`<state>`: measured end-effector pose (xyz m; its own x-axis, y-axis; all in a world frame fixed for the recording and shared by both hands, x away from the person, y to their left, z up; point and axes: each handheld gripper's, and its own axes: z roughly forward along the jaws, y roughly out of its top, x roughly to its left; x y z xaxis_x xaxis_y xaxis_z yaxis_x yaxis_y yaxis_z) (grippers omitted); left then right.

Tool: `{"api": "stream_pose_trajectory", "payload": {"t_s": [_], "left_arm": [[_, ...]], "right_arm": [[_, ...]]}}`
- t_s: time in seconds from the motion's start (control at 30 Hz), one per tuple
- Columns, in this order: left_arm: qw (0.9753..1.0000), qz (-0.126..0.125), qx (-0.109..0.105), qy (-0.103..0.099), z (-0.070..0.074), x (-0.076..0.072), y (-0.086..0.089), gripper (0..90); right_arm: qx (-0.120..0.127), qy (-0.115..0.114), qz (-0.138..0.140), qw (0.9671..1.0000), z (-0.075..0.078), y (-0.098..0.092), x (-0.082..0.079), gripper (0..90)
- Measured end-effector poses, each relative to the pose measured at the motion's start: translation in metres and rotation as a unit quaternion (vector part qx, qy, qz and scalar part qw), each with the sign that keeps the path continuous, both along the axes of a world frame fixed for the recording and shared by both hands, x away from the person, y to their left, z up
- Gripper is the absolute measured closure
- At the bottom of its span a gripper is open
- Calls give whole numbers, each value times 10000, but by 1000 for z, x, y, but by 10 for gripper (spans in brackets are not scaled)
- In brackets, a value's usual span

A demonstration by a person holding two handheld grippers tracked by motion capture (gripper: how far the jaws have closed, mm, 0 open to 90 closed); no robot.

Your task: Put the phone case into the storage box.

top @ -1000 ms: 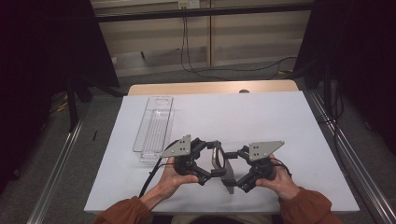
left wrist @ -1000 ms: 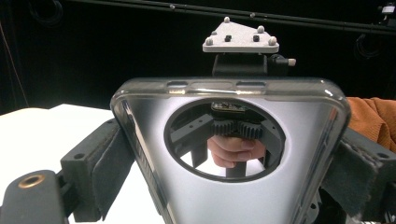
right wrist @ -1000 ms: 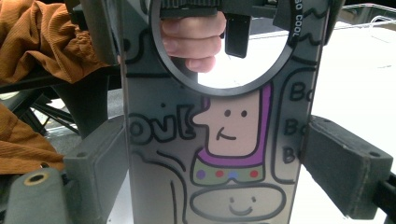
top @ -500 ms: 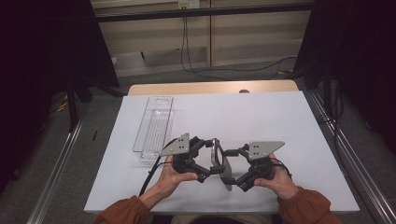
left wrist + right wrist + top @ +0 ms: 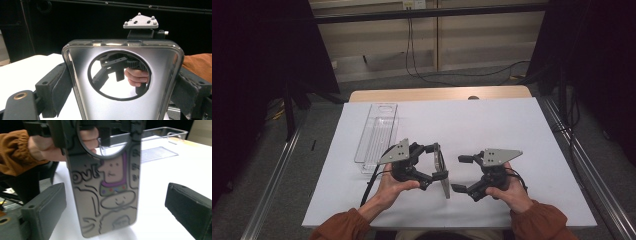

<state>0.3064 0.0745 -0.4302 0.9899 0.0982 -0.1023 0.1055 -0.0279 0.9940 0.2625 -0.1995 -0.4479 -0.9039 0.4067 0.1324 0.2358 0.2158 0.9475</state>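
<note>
Your right gripper (image 5: 460, 173) has just let go and backed off to the right; a moment ago both grippers met at the flat grey phone case with the round cut-out and cartoon drawing (image 5: 441, 170). Now its jaws stand wide, and in the right gripper view the case (image 5: 107, 195) hangs between the two black pads without touching either. Your left gripper (image 5: 437, 161) alone carries the case, jaws clamped on its two long edges, held upright on edge just above the white table sheet (image 5: 492, 120), possibly touching it at the lower corner, hard to tell. So the handover reads as done: the case is yours on the left side.

The clear plastic tray (image 5: 377, 135) lies near, to the left and behind the left gripper, nothing between them. Right hand (image 5: 507, 192) rests low, well apart.
</note>
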Motion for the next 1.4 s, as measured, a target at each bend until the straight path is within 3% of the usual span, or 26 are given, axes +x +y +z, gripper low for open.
{"api": "stream_pose_trajectory", "payload": {"t_s": [0.43,0.83,0.87,0.93,1.0,1.03,1.13,1.17,1.2,1.27,1.3,1.4], "left_arm": [[9990,448,-35,73,6,4,13,128],[9960,881,81,87,10,8,25,128],[9966,807,129,100,11,9,27,128],[9954,951,57,123,13,8,29,128],[9946,1033,21,126,13,8,29,128],[9956,926,90,126,13,9,32,128],[9942,1060,80,133,13,9,32,128],[9922,1235,108,150,14,8,31,128],[9942,1047,169,153,14,9,33,128],[9924,1211,135,164,14,9,32,128],[9933,1137,136,168,14,9,33,128],[9924,1213,133,153,16,9,35,128]], "right_arm": [[57,-11,-708,9975,-3,-14,0,1],[68,-109,-1409,9899,-4,-27,-2,3],[57,-112,-1462,9892,-4,-28,-2,3],[90,-129,-1582,9873,-3,-32,-4,5],[80,-129,-1652,9861,-3,-33,-5,4],[110,-140,-1617,9867,-3,-35,-5,3],[89,-167,-1664,9859,-3,-38,-7,3],[101,-154,-1676,9857,-3,-39,-9,1],[85,-194,-1707,9851,-3,-40,-10,2],[106,-205,-1723,9848,-3,-43,-12,2],[112,-216,-1745,9844,-3,-44,-13,2],[117,-250,-1878,9818,-4,-50,-16,0]]}}
